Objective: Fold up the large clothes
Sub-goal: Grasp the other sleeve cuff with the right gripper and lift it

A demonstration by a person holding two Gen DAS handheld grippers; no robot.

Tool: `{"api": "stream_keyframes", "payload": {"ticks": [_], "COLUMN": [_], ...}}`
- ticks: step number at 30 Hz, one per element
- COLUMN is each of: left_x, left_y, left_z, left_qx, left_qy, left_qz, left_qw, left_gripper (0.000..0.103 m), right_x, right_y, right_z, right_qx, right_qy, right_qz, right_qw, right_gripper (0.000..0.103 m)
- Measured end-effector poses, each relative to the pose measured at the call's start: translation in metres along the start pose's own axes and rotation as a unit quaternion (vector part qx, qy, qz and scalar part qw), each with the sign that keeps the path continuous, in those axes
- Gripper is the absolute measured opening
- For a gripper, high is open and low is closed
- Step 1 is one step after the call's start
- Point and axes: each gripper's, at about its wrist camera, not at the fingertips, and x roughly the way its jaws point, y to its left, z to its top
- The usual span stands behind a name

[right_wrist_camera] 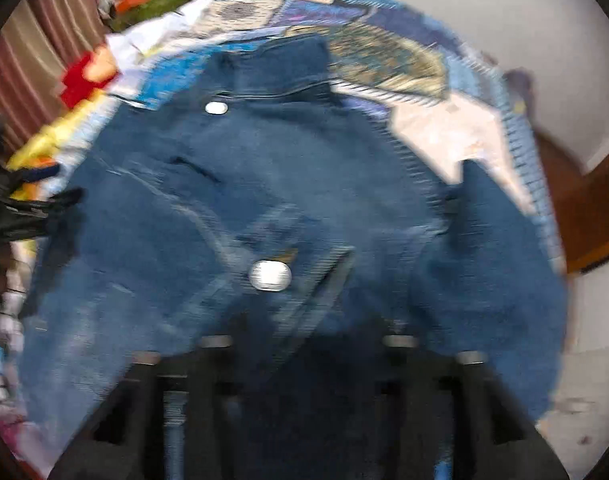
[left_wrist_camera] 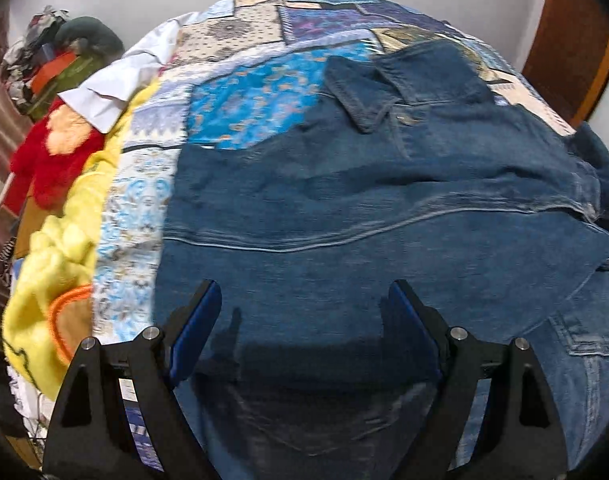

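Note:
A blue denim jacket (left_wrist_camera: 344, 208) lies spread on a patchwork quilt (left_wrist_camera: 240, 96), its collar (left_wrist_camera: 360, 92) toward the far side. My left gripper (left_wrist_camera: 304, 304) hovers just above the jacket's near part, jaws wide open and empty, blue pads showing. In the blurred right wrist view the jacket (right_wrist_camera: 264, 184) fills the frame, with two metal buttons (right_wrist_camera: 270, 275) visible. My right gripper (right_wrist_camera: 304, 344) is low over the denim; its fingertips are buried in dark cloth and blur. The left gripper also shows at the left edge of the right wrist view (right_wrist_camera: 44, 208).
A yellow fleece blanket (left_wrist_camera: 60, 248), a red plush item (left_wrist_camera: 52, 160) and a white garment (left_wrist_camera: 116, 84) lie along the quilt's left side. A pile of clutter (left_wrist_camera: 56, 52) sits far left. A wooden headboard (left_wrist_camera: 564, 48) stands at right, against a white wall.

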Motion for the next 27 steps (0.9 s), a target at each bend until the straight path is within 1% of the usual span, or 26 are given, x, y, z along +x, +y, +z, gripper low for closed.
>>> {"api": "stream_keyframes", "payload": {"ticks": [1, 3, 5, 7, 8, 10, 11, 13, 15, 17, 18, 19, 20, 21, 23, 25, 27], "left_x": [0.0, 0.003, 0.011, 0.017, 0.017, 0.012, 0.009, 0.004, 0.0, -0.002, -0.002, -0.001, 0.001, 0.002, 0.008, 0.013, 0.017], "left_y": [-0.004, -0.016, -0.03, -0.041, -0.043, -0.043, -0.041, -0.032, -0.017, 0.007, 0.018, 0.028, 0.042, 0.049, 0.073, 0.091, 0.107], "left_z": [0.0, -0.002, -0.004, -0.007, -0.007, -0.005, -0.003, 0.001, 0.005, 0.011, 0.013, 0.014, 0.016, 0.016, 0.02, 0.023, 0.026], "left_qx": [0.001, 0.008, 0.025, 0.041, 0.046, 0.052, 0.051, 0.046, 0.035, 0.012, 0.0, -0.01, -0.025, -0.034, -0.061, -0.082, -0.11], "left_qy": [0.0, 0.003, 0.016, 0.019, 0.014, 0.006, 0.003, -0.006, -0.012, -0.014, -0.013, -0.011, -0.007, -0.004, 0.004, 0.009, 0.011], "left_qz": [-0.007, -0.021, -0.025, -0.011, -0.006, -0.001, 0.003, 0.014, 0.032, 0.052, 0.061, 0.071, 0.084, 0.09, 0.109, 0.124, 0.134], "left_qw": [1.0, 0.9997, 0.9993, 0.9989, 0.9988, 0.9986, 0.9987, 0.9988, 0.9988, 0.9985, 0.998, 0.9974, 0.9962, 0.9954, 0.9922, 0.9888, 0.9848], "left_gripper": [0.086, 0.086, 0.086, 0.086, 0.086, 0.086, 0.086, 0.086, 0.086, 0.086, 0.086, 0.086, 0.086, 0.086, 0.086, 0.086, 0.086], "right_x": [0.0, -0.001, -0.006, -0.013, -0.016, -0.014, -0.011, 0.001, 0.011, 0.025, 0.029, 0.035, 0.038, 0.039, 0.035, 0.026, 0.014], "right_y": [-0.001, -0.006, -0.017, -0.024, -0.029, -0.034, -0.035, -0.035, -0.031, -0.026, -0.025, -0.021, -0.019, -0.016, -0.009, -0.005, -0.008], "right_z": [-0.003, -0.009, -0.009, -0.008, -0.005, 0.002, 0.005, 0.016, 0.022, 0.028, 0.029, 0.03, 0.031, 0.032, 0.033, 0.035, 0.039], "right_qx": [-0.005, -0.002, 0.023, 0.051, 0.071, 0.103, 0.114, 0.128, 0.13, 0.13, 0.134, 0.139, 0.138, 0.136, 0.118, 0.105, 0.108], "right_qy": [-0.006, -0.008, -0.012, -0.023, -0.029, -0.032, -0.031, -0.028, -0.023, -0.008, -0.004, -0.001, 0.0, -0.004, -0.018, -0.035, -0.052], "right_qz": [-0.019, -0.004, 0.019, 0.047, 0.069, 0.105, 0.116, 0.129, 0.124, 0.138, 0.144, 0.155, 0.158, 0.15, 0.145, 0.137, 0.14], "right_qw": [1.0, 1.0, 0.999, 0.997, 0.995, 0.989, 0.986, 0.983, 0.983, 0.982, 0.98, 0.978, 0.978, 0.979, 0.982, 0.984, 0.983], "right_gripper": [0.078, 0.078, 0.078, 0.078, 0.078, 0.078, 0.078, 0.077, 0.073, 0.065, 0.063, 0.056, 0.052, 0.049, 0.032, 0.023, 0.021]}}
